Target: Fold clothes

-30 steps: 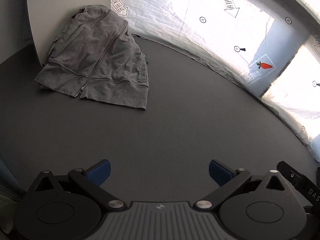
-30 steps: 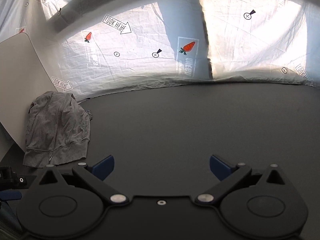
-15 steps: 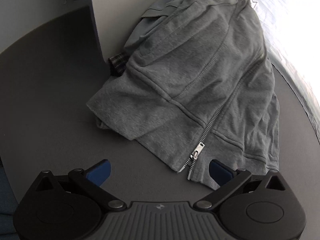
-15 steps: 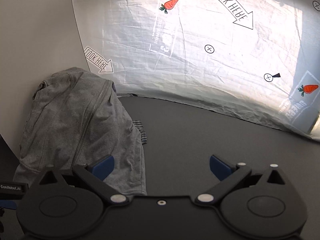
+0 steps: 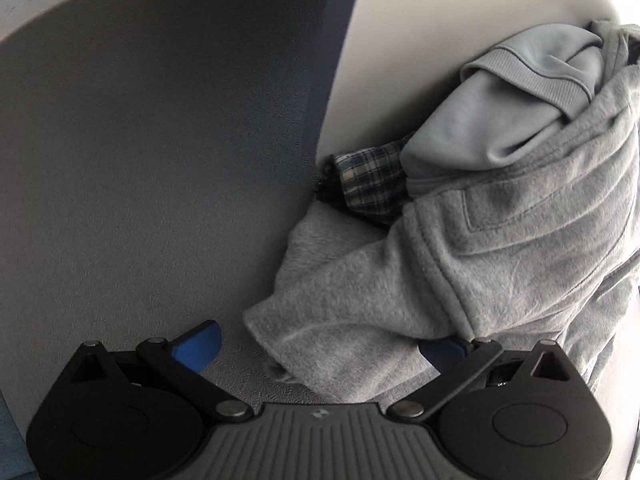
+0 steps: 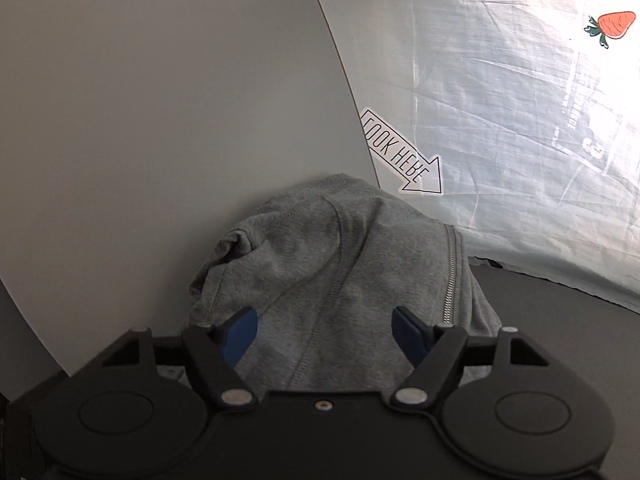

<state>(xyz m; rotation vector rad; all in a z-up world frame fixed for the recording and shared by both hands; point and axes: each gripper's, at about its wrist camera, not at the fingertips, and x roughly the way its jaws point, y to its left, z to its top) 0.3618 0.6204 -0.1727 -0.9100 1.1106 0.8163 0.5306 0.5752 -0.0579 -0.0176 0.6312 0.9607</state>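
The soft grey zip-front fleece hoodie (image 6: 344, 280) lies heaped on the dark counter (image 5: 140, 160) against a white panel (image 6: 160, 100). My left tongs (image 5: 320, 350) stand wide around its limp hem; my right tongs (image 6: 326, 334) are closing over thick, floppy cloth.

The dark tabletop (image 5: 140, 180) lies bare on the left of the left wrist view — a gripper could pass there freely. To the right the way is blocked: the heaped grey hoodie (image 5: 480, 264) is piled against the upright white panel (image 5: 392, 40), with a plaid garment (image 5: 368, 180) and a light blue garment (image 5: 500, 120) wedged between heap and panel. In the right wrist view the same panel (image 6: 160, 120) closes off the left side and the printed white sheet (image 6: 520, 140) walls in the back — open table (image 6: 560, 340) remains only to the right of the hoodie (image 6: 340, 280).
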